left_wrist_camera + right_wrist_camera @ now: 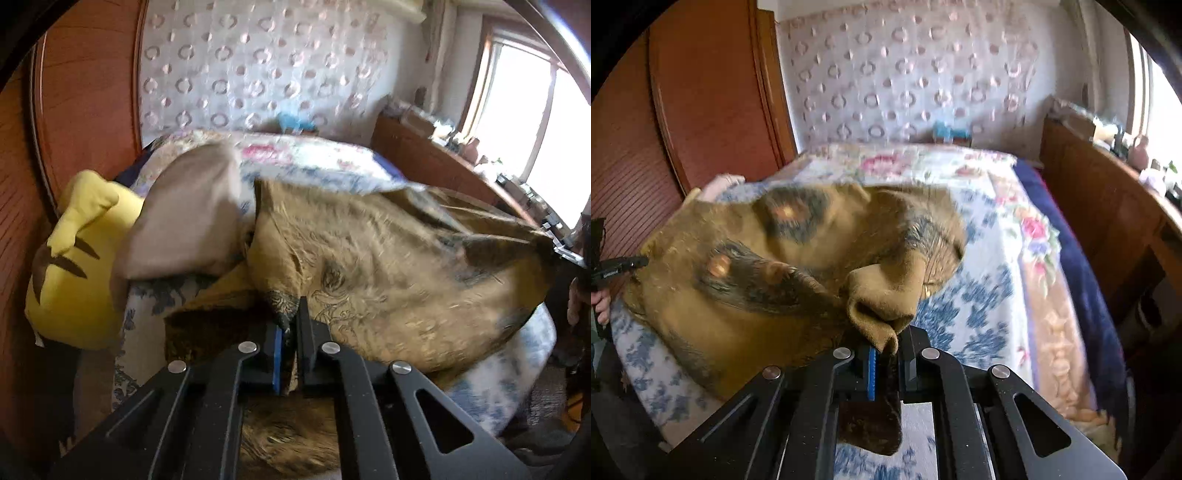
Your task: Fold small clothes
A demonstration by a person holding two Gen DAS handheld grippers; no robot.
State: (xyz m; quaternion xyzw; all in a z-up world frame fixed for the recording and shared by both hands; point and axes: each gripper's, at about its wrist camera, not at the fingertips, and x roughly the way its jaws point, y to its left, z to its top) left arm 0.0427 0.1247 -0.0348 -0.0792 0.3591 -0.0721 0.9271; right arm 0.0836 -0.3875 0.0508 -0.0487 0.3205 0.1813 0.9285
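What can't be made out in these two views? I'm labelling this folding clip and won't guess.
- Garment type: the brown printed cloth is bunched and motion-blurred in both views.
- Cloth's near edge, left wrist view: hidden under the left gripper.
- Items on the wooden shelf: blurred, washed out by the window.
- Person: only a hand, cut off by the edge.

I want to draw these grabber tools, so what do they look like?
Both are alike. The left gripper and the right gripper are matte black, with angular linkage bars joined by round silver rivets and triangular cut-outs in the outer plates. Each has two flat black fingers, and one finger carries a bright blue pad.
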